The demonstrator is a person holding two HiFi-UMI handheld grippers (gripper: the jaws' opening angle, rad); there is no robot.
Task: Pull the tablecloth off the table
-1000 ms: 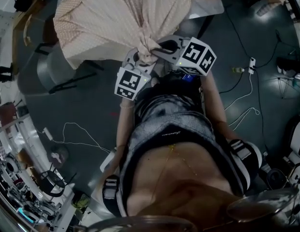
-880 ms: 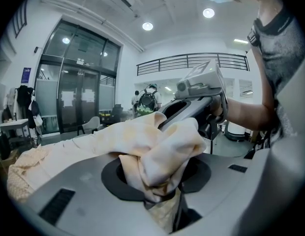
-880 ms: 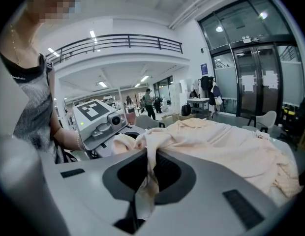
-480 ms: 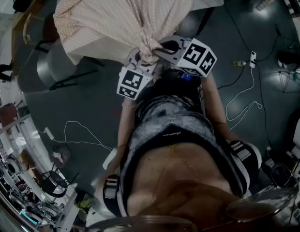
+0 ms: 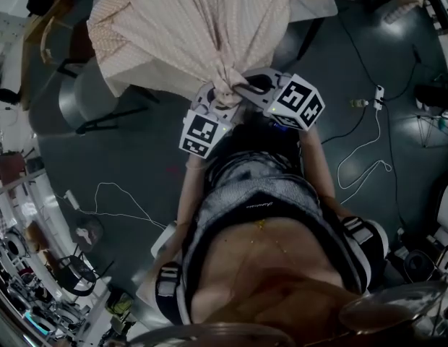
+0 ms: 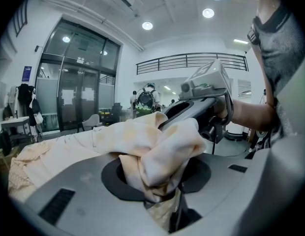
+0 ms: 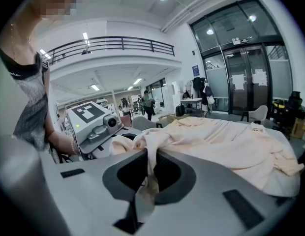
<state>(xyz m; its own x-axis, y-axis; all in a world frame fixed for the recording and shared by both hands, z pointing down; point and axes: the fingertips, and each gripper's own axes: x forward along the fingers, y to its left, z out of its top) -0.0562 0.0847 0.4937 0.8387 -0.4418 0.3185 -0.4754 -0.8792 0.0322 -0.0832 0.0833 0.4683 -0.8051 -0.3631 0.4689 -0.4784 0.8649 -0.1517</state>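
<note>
Hanging tablecloth [image 5: 195, 27]: gathered taut off the tabletop [image 5: 314, 7]
Left tool [image 5: 218, 100]: clamped on thick wad
Right tool [image 5: 242, 90]: pinching thin fold

Your cloth [image 5: 202, 27] runs off the head view at 12 o'clock, so you cannot see its far end. It covers the table [image 5: 314, 6] except for a corner at 1 o'clock. Where it bunches, it hides the tips of the left gripper [image 5: 220, 98] and the right gripper [image 5: 240, 90]. In the left gripper view the cloth [image 6: 162, 146] buries the jaws, and the pads are out of sight. In the right gripper view the lens rim cuts the cloth [image 7: 231, 146] at 4 o'clock. The people [image 7: 145, 103] just off centre at 11 o'clock are too small to make out.
</note>
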